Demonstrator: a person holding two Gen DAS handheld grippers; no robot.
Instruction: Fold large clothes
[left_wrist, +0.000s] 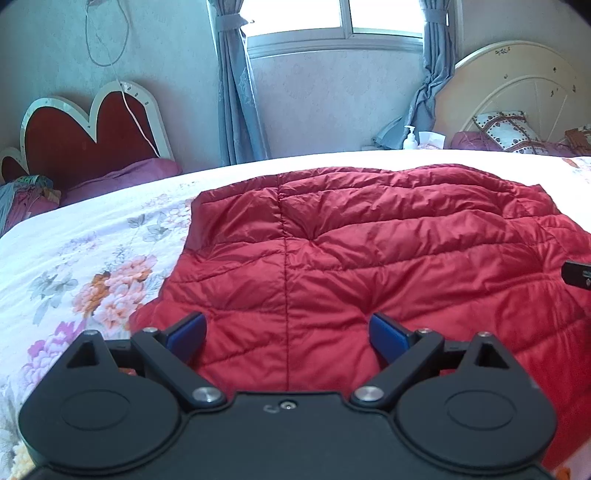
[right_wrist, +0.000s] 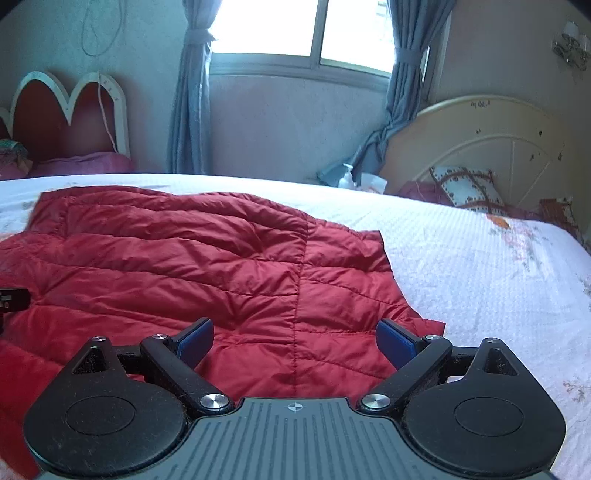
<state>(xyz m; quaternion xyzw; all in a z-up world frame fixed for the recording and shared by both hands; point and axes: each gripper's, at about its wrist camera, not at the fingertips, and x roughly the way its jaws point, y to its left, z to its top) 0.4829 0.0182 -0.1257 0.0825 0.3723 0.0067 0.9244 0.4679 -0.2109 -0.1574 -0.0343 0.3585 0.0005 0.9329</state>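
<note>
A red quilted down jacket (left_wrist: 369, 251) lies spread flat on a bed, its stitched channels running across and one long seam running up the middle of the left wrist view. The left gripper (left_wrist: 288, 332) hangs above the jacket's near part with its jaws released and spread wide, blue pads (left_wrist: 186, 334) apart and nothing but red fabric showing in the gap below them. The right gripper (right_wrist: 295, 339) is likewise spread wide over the garment, gripping nothing.

The left wrist view takes in the jacket's left edge against the floral bedspread (left_wrist: 74, 280), printed with pink and orange blooms. The right wrist view shows instead the garment's right edge, where a corner of cloth (right_wrist: 424, 321) juts onto a plain white textured stretch of the cover (right_wrist: 480, 280).

Each camera catches a dark sliver of the other tool at its frame edge.

Beyond the bed, both views show a bright window (left_wrist: 332, 18) with tied-back blue curtains (left_wrist: 236, 92), a red heart-shaped headboard (left_wrist: 88, 133) at left, a cream arched headboard (right_wrist: 480, 147) with a patterned pillow (right_wrist: 465, 188) at right, and a pump bottle (left_wrist: 410, 137). Only the right wrist view shows a wall lamp (right_wrist: 570, 48).
</note>
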